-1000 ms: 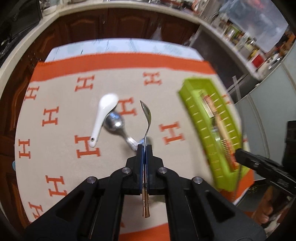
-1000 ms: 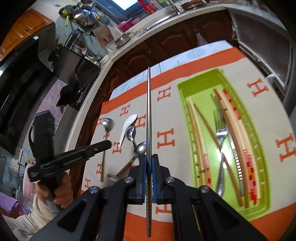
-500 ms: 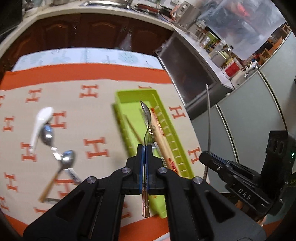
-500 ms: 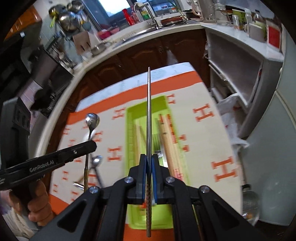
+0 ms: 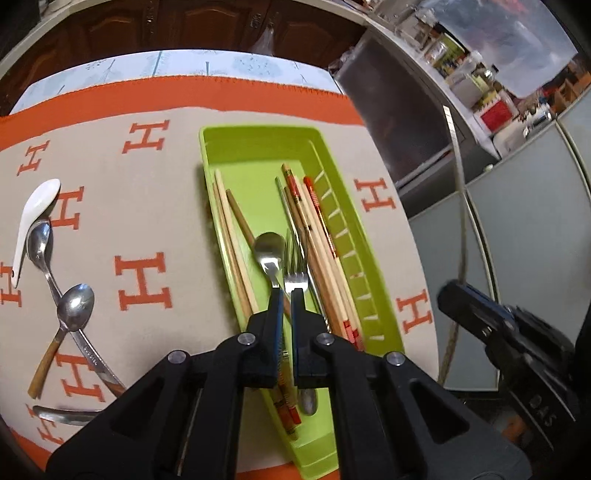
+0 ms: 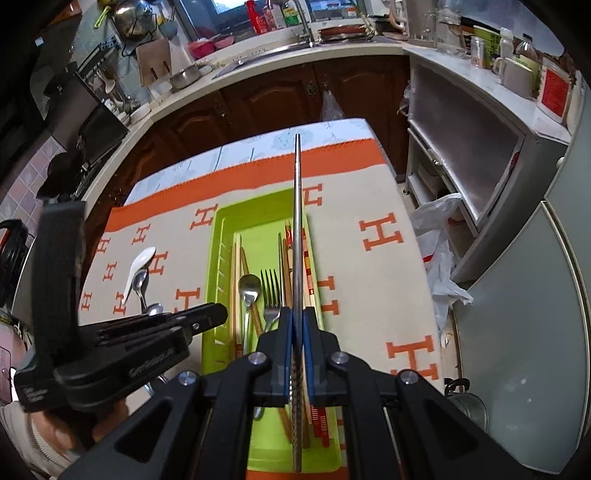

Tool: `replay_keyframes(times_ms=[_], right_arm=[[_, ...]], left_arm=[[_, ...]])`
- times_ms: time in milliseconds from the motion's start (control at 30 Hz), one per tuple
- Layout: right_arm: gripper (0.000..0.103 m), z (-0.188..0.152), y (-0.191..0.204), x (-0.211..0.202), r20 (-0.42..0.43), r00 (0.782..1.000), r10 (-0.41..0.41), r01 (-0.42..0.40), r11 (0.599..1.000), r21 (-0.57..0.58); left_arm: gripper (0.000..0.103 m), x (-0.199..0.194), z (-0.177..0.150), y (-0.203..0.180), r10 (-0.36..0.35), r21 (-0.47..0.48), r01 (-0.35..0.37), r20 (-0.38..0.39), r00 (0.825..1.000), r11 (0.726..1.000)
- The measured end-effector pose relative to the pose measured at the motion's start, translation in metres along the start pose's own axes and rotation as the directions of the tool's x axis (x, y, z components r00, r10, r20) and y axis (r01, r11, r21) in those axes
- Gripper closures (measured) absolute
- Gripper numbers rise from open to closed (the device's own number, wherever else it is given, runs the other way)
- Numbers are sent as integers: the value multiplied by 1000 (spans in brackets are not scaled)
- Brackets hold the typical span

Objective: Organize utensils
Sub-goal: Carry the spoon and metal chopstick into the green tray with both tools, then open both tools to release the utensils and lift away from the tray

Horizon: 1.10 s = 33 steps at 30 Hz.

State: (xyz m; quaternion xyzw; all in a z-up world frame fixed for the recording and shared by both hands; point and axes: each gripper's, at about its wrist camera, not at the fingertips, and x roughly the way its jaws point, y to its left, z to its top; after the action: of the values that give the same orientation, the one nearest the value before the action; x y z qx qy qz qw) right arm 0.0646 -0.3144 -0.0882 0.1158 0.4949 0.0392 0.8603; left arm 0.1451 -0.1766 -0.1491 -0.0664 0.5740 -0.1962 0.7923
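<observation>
Progress is partial: chopsticks [image 5: 236,240], a fork [image 5: 294,275] and a spoon [image 5: 269,251] are seen in the green tray [image 5: 258,142]. The left gripper [image 5: 286,299] is parted, gripping nothing. The right gripper [image 6: 296,325] is clenched on a metal chopstick [image 6: 297,221]. At nine o'clock, a white spoon [image 5: 31,218] and two metal spoons [image 5: 72,306] are left outside.

home kitchen | sink [image 6: 258,59], hanging pots [image 6: 129,18] (by window) | wooden cabinets [image 6: 258,99]
</observation>
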Motion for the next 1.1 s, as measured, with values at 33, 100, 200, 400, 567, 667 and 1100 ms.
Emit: replay_keyframes(times_ms=[33, 100, 200, 400, 567, 667, 1100], right_arm=[[98, 0, 1, 3, -9, 1000, 0, 0, 1000, -3], [98, 0, 3, 12, -33, 999, 1, -2, 1000, -16], [98, -1, 9, 24, -70, 998, -5, 2, 999, -47], [97, -4, 22, 45, -131, 989, -64, 48, 992, -116], [97, -6, 28, 50, -153, 984, -87, 68, 989, -130], [97, -5, 29, 45, -144, 985, -91, 75, 991, -109], [95, -16, 49, 11, -98, 994, -49, 43, 997, -72]], left_arm=[[103, -1, -1, 0, 3, 6, -3, -1, 1000, 1000], [101, -7, -5, 0, 14, 22, -14, 5, 1000, 1000], [86, -17, -8, 4, 31, 41, -32, 21, 999, 999], [58, -46, -14, 24, 74, 44, -78, 76, 994, 996], [58, -66, -25, 44, 145, 49, -152, 129, 981, 987], [58, -74, -29, 57, 171, 29, -176, 137, 976, 984], [58, -110, -62, 94, 231, 4, -235, 169, 958, 972]])
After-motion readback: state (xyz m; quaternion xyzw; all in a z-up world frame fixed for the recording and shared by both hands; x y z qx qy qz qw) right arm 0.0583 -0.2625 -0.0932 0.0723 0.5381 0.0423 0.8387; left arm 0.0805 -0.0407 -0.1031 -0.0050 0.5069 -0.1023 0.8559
